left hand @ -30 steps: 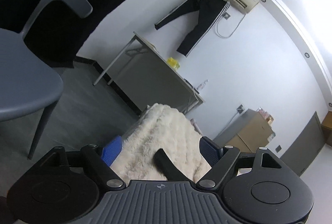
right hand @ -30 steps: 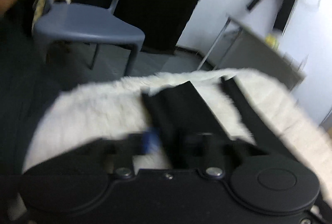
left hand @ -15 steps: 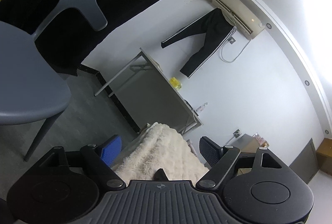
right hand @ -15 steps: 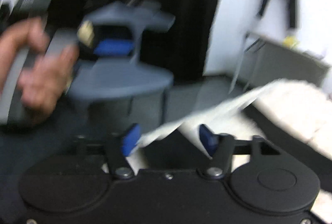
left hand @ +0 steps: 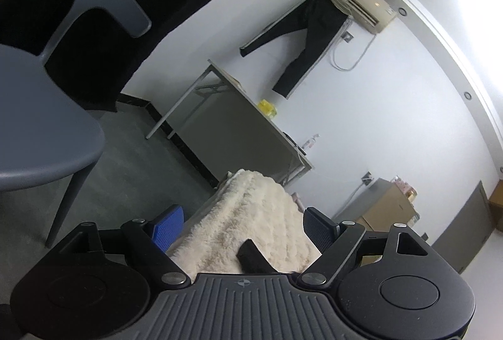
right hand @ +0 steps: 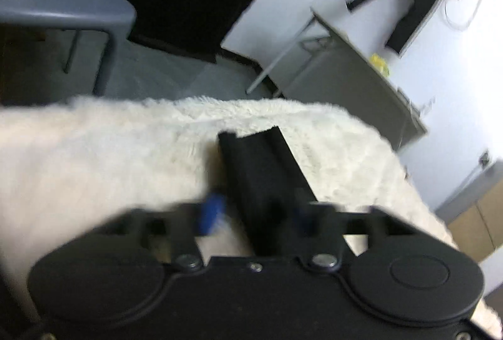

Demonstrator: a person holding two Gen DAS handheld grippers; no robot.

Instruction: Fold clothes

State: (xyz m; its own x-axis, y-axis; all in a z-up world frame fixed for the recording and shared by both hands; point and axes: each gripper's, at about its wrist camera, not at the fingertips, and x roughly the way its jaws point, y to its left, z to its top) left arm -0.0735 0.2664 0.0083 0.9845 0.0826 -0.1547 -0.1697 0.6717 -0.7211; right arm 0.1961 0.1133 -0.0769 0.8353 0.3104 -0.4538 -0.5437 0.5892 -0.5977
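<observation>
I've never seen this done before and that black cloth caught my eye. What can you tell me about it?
The black cloth is a dark, matte, soft-looking strip with a squared far end, lying on a cream fluffy blanket. It runs from that end back toward the right tool, between blue pads that look apart in a blurred view; whether they pinch it is unclear. From the left tool, which stands open, only its rounded end shows, untouched.

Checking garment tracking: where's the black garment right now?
The black garment lies on the white fluffy cover, centre of the right wrist view, running in between the right gripper's fingers; its end also shows low in the left wrist view.
</observation>
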